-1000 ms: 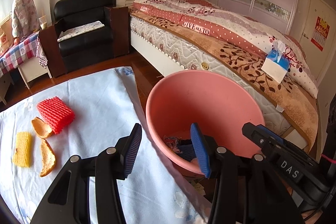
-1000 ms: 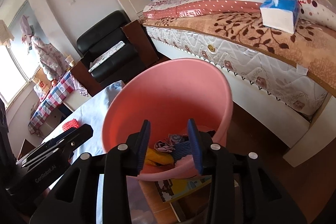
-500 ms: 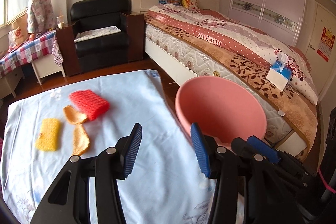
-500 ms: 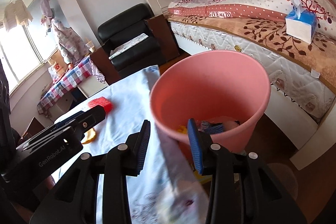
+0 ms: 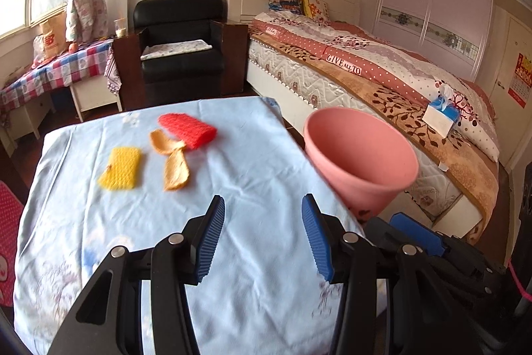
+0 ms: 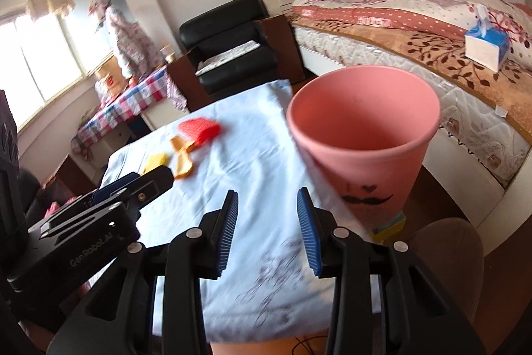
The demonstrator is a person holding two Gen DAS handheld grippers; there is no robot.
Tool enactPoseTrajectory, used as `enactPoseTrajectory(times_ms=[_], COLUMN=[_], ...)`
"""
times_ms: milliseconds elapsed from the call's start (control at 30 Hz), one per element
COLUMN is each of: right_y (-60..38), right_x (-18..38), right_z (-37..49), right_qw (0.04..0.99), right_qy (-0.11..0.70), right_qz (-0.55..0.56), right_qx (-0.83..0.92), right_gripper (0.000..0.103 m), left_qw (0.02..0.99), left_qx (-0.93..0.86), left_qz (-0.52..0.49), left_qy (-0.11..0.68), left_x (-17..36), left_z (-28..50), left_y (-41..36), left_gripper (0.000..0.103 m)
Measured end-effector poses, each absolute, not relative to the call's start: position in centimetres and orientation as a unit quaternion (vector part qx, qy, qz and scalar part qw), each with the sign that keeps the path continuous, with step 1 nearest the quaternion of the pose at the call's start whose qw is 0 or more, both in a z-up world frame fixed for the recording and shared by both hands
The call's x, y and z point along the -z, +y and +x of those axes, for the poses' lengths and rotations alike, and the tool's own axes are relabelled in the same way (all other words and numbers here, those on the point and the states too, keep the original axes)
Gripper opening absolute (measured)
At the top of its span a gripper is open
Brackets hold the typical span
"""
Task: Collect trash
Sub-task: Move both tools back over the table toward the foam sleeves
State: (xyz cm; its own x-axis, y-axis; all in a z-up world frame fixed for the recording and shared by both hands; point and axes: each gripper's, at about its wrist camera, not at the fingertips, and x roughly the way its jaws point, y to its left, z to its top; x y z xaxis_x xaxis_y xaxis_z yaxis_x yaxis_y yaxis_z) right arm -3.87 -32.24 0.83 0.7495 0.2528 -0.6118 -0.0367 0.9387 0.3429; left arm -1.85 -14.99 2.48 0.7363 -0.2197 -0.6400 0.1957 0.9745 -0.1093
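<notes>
A pink bin stands beside the table's right edge; it also shows in the right wrist view. On the light blue tablecloth lie a red foam net, two orange peels and a yellow foam net. The right wrist view shows the red net, peels and yellow net too. My left gripper is open and empty above the cloth's near part. My right gripper is open and empty, left of the bin.
A bed with a blue tissue box runs along the right. A black armchair stands beyond the table. A checked-cloth side table is at far left. A brown stool sits near the bin.
Both grippers have pulled back and risen away from the bin toward the table. The bin's inside is out of sight now, and the trash on the cloth has come into fuller view.
</notes>
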Motion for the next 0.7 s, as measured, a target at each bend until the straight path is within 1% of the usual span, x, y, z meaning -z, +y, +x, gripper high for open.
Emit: enactPoseTrajectory(times_ms=[300, 533, 700], right_y=[-30.3, -27.7, -26.7], right_x=[-2.6, -3.9, -5.5], right_z=[-7.4, -9.2, -11.6], right_qw=[0.93, 0.933, 0.944], right_qy=[0.331, 0.334, 0.307], right_qz=[0.133, 0.082, 0.06], right_qx=[-0.089, -0.109, -0.105], right_gripper=[0.038, 0.038, 0.038], left_qw=[0.938, 0.945, 0.95], left_qx=[0.09, 0.093, 0.106], left_qz=[-0.043, -0.045, -0.044], left_qy=[0.331, 0.31, 0.29], left_x=[-3.5, -4.7, -5.9], left_z=[-5.8, -8.7, -10.8], left_y=[-12.3, -11.7, -11.5], left_gripper=[0.048, 0.048, 0.049])
